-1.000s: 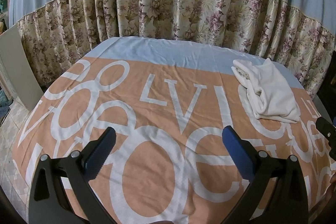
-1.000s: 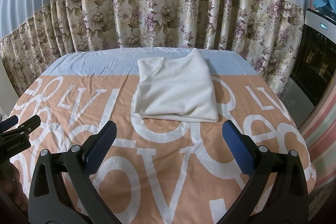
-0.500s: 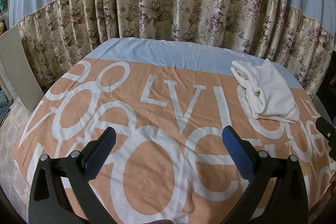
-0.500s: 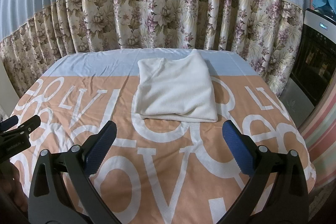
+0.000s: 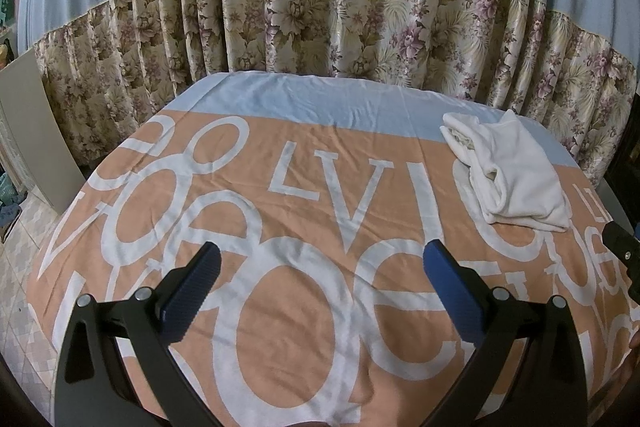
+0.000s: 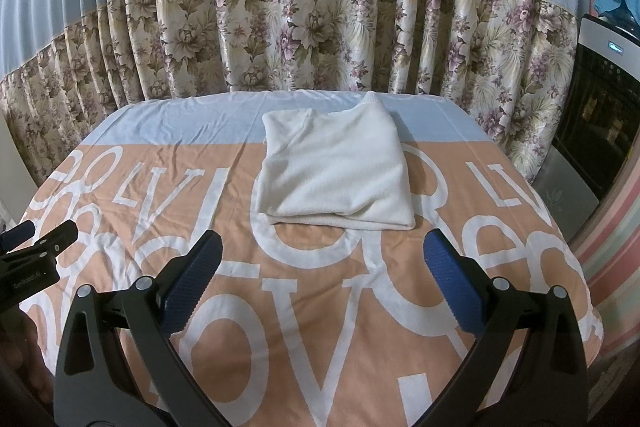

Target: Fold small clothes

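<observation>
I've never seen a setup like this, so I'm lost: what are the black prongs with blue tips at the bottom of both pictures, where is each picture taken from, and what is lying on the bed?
There is no robot here. A person holds one hand-held gripper in each hand, and a small fisheye camera on each looks forward along its two fingers. One picture comes from the left hand-held gripper, the other from the right hand-held gripper. Both stand open and hold nothing. Each camera also catches the other gripper at the picture's edge. Below them lies a bedsheet in orange with large white letters. On it rests a folded white garment, nearest the right gripper. A floral curtain hangs behind.
</observation>
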The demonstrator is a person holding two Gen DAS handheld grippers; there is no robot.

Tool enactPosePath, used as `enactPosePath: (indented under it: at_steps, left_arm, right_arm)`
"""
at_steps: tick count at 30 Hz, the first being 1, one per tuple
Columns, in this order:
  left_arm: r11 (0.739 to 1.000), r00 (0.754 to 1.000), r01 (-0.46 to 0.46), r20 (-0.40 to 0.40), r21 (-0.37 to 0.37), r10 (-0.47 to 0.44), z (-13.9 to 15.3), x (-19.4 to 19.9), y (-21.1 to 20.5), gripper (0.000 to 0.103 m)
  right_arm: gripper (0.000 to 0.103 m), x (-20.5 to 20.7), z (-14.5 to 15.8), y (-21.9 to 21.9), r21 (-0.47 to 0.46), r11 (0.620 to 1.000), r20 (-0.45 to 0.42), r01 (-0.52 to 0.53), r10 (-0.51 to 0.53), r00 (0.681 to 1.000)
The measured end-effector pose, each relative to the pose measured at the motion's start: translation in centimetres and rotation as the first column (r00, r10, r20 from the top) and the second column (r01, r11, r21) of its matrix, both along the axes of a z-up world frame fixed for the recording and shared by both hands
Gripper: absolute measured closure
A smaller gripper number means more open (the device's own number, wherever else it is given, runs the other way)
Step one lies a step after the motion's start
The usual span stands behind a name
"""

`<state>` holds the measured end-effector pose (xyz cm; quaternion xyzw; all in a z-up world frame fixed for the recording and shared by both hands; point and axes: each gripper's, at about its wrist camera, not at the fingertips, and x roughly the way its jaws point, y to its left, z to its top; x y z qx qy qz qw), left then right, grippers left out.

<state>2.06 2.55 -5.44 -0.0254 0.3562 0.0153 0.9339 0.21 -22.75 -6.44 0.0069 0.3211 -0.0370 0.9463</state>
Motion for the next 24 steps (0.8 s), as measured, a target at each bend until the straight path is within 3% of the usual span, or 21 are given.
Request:
enactPosePath:
  at_steps: [24]
  left_arm:
    - [1.000,0.999,-0.002,-0.037,0.009,0.002,0.15,0.20,-0.04,0.002]
  right_arm:
    - [0.003,0.03,0.20,-0.02,0.000,1.000,0.000,0.002,-0.002,1.000]
